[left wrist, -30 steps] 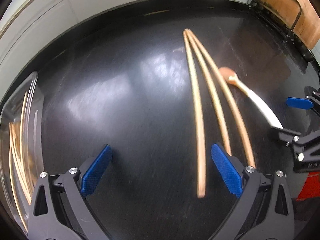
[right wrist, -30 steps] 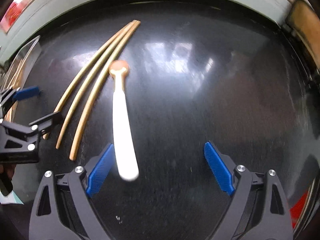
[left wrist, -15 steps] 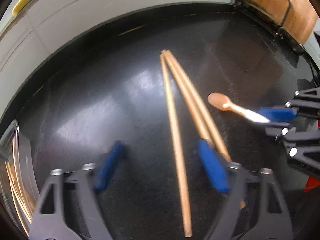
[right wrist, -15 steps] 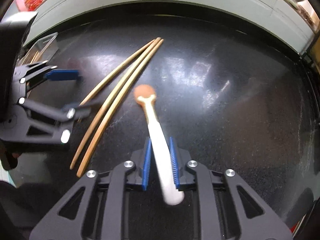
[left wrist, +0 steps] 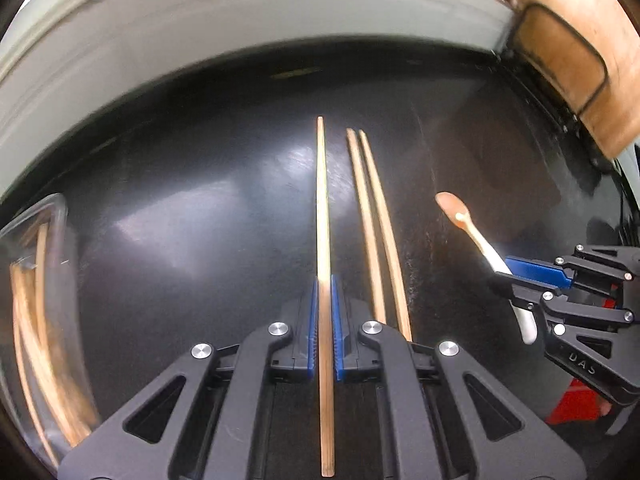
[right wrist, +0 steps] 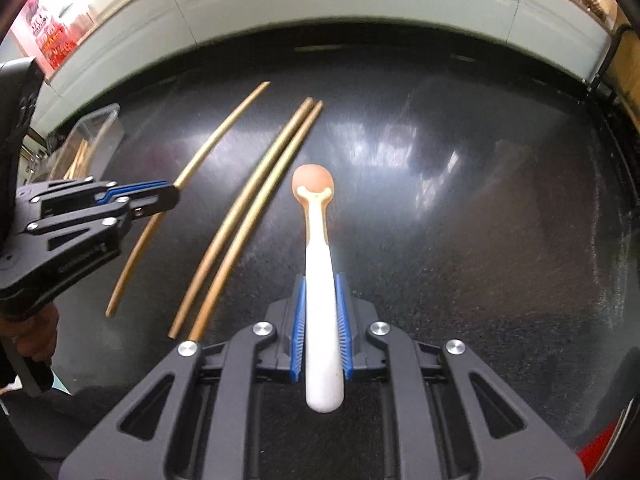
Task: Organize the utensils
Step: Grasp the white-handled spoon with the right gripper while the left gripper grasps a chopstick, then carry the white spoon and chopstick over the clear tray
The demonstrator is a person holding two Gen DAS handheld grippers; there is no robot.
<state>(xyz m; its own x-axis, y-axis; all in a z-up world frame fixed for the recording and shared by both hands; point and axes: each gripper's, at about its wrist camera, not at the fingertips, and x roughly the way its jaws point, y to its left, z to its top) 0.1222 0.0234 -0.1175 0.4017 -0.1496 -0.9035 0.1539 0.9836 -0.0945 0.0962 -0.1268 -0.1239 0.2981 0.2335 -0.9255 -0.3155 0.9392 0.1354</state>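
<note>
My left gripper [left wrist: 324, 284] is shut on one wooden chopstick [left wrist: 322, 208], which points straight ahead over the black table. Two more chopsticks [left wrist: 374, 232] lie side by side on the table just to its right. My right gripper [right wrist: 320, 284] is shut on the white handle of a small spoon [right wrist: 318, 240] with an orange bowl. The left gripper [right wrist: 160, 196] and its chopstick [right wrist: 216, 140] also show in the right wrist view, and the right gripper [left wrist: 516, 276] with the spoon [left wrist: 460, 216] shows in the left wrist view.
A clear plastic container [left wrist: 44, 300] with several chopsticks stands at the table's left; it also shows in the right wrist view [right wrist: 92, 136]. A pale wall [right wrist: 320, 4] runs behind the black table [right wrist: 460, 220]. A wooden board in a black wire rack [left wrist: 572, 56] stands at the back right.
My left gripper has closed on one chopstick and drawn it apart from the other two. My right gripper stays shut on the spoon, held a little higher over the table.
</note>
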